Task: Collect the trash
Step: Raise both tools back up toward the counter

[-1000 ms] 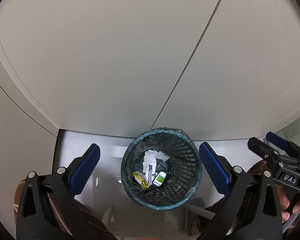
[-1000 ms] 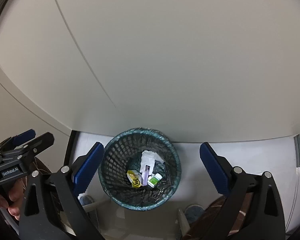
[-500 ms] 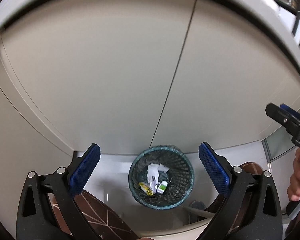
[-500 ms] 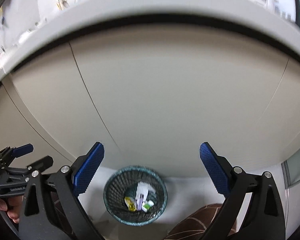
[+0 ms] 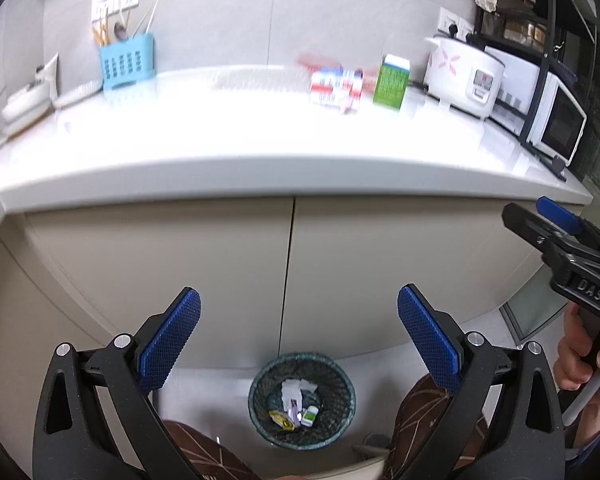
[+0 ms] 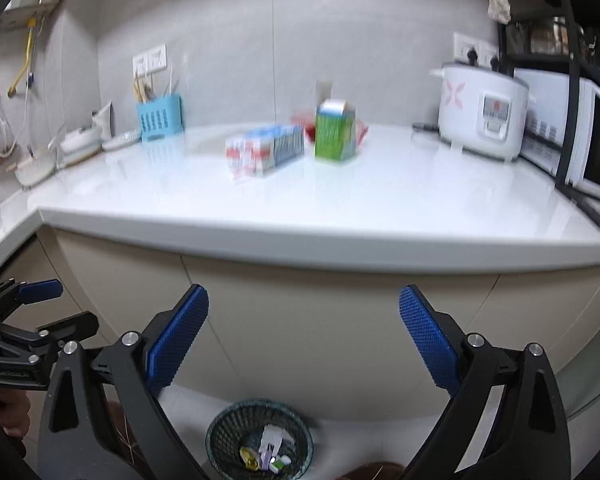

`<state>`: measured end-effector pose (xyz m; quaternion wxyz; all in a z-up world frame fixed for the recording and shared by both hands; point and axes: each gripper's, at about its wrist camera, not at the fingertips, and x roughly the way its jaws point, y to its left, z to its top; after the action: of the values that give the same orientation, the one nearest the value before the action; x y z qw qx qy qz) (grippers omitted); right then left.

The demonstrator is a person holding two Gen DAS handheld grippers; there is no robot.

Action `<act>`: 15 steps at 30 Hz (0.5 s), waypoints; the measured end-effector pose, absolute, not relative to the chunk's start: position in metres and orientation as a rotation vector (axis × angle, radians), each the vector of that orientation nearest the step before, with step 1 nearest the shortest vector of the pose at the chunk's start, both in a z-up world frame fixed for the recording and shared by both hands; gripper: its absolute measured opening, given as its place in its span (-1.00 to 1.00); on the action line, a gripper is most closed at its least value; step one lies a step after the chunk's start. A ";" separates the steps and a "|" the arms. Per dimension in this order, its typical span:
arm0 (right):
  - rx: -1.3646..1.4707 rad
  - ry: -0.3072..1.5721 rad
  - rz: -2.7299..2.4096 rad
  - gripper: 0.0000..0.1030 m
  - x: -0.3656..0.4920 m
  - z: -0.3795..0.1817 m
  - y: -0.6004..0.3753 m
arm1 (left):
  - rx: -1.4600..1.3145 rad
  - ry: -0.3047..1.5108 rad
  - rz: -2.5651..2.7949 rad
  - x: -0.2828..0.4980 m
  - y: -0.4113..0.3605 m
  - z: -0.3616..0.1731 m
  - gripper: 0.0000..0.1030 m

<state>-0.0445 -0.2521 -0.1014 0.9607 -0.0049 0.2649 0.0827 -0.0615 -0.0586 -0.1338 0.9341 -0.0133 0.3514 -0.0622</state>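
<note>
A dark mesh waste basket (image 5: 302,400) (image 6: 259,438) stands on the floor before the cabinet doors, with several bits of trash inside. On the white countertop (image 5: 260,136) (image 6: 340,200) a green carton (image 5: 391,82) (image 6: 335,130) stands upright beside a red, white and blue pack (image 5: 335,87) (image 6: 265,153), with a red wrapper (image 6: 305,126) behind them. My left gripper (image 5: 299,334) is open and empty, raised above the basket. My right gripper (image 6: 304,334) is open and empty too. Each gripper shows at the edge of the other's view.
A white rice cooker (image 5: 464,76) (image 6: 480,110) and a microwave (image 5: 552,116) on a black rack fill the counter's right end. A blue utensil holder (image 5: 127,62) (image 6: 159,117), bowls and dishes sit at the left. A hand (image 5: 584,356) holds the right gripper's handle.
Both grippers have lifted and tilted up from over the basket. The countertop and its items have come into view, and the basket has sunk to the bottom of both views.
</note>
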 end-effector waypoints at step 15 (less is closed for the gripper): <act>-0.009 0.532 0.216 0.79 0.034 -0.026 -0.270 | 0.026 0.717 -0.102 0.025 -0.079 -0.054 0.89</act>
<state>0.0340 -0.2696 -0.0258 0.9591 -0.0043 0.2623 0.1066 0.0246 -0.0786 -0.0539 0.9351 0.0127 0.3507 -0.0501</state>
